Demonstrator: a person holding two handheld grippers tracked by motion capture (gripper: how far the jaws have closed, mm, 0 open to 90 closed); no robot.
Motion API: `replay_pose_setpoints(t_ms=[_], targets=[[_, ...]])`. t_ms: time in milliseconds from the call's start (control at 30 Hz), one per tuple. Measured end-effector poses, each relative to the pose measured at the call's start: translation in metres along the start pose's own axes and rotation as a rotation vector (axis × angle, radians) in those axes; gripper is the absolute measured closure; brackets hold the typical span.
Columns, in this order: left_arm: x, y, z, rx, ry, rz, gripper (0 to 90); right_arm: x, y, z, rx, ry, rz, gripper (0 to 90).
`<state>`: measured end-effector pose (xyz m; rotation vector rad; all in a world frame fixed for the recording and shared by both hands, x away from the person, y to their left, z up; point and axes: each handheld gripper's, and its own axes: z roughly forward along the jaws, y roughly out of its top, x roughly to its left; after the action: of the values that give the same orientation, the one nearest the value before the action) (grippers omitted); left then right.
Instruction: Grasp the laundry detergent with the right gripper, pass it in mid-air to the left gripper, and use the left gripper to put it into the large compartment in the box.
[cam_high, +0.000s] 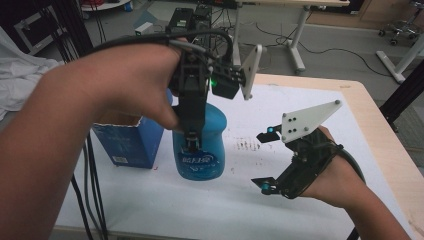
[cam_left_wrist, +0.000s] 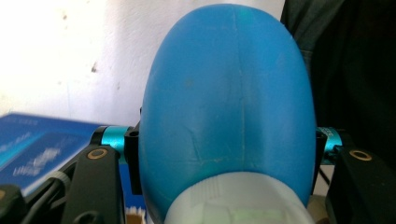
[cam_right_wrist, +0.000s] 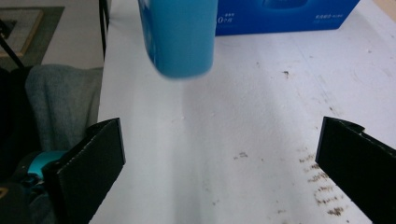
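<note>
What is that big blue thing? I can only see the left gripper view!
Observer: A blue bottle; the high view shows it hanging upright under the left gripper, above the table.
Operator: Where's the other gripper?
Observer: The right gripper is beside the bottle, jaws wide open with nothing between them.
Operator: What's that blue stuff in my corner?
Observer: A blue box, standing open-topped on the table just behind the bottle.

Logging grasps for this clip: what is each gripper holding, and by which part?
The left gripper clamps the blue bottle across its upper body. The right gripper stands open and holds nothing.
</note>
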<state>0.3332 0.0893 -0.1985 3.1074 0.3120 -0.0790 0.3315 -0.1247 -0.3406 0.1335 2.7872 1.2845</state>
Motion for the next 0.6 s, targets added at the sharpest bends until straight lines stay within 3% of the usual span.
replay_pose_setpoints(t_ms=[167, 200, 233, 267, 300, 433, 467, 500, 533, 567, 600], targets=[[0.006, -0.011, -0.021, -0.008, 0.005, -0.059, 39.1, -0.002, 0.003, -0.003, 0.029, 0.0, -0.005, 0.5], [0.01, -0.017, -0.031, -0.01, 0.003, -0.102, 39.1, -0.003, 0.004, -0.005, 0.053, -0.002, -0.009, 0.5], [0.01, -0.017, -0.031, -0.01, 0.003, -0.102, 39.1, -0.003, 0.004, -0.005, 0.053, -0.002, -0.009, 0.5], [0.014, -0.023, -0.04, -0.012, -0.005, -0.149, 39.0, -0.004, 0.005, -0.006, 0.064, -0.005, -0.012, 0.6], [0.014, -0.023, -0.04, -0.012, -0.005, -0.149, 39.1, -0.004, 0.005, -0.006, 0.064, -0.005, -0.012, 0.6], [0.024, -0.039, -0.058, -0.039, -0.033, -0.262, 39.0, -0.006, 0.007, -0.007, 0.084, -0.006, -0.017, 0.6], [0.03, -0.047, -0.066, -0.045, -0.037, -0.323, 39.0, -0.006, 0.007, -0.007, 0.085, -0.005, -0.017, 0.6], [0.03, -0.047, -0.066, -0.045, -0.037, -0.323, 39.0, -0.006, 0.007, -0.007, 0.085, -0.005, -0.017, 0.6], [0.035, -0.054, -0.073, -0.055, -0.03, -0.384, 39.0, -0.006, 0.007, -0.007, 0.089, -0.004, -0.016, 0.6], [0.035, -0.054, -0.073, -0.055, -0.03, -0.384, 39.0, -0.006, 0.007, -0.007, 0.089, -0.004, -0.016, 0.6], [0.04, -0.061, -0.08, -0.061, -0.019, -0.449, 39.0, -0.006, 0.007, -0.006, 0.09, -0.005, -0.021, 0.6]])
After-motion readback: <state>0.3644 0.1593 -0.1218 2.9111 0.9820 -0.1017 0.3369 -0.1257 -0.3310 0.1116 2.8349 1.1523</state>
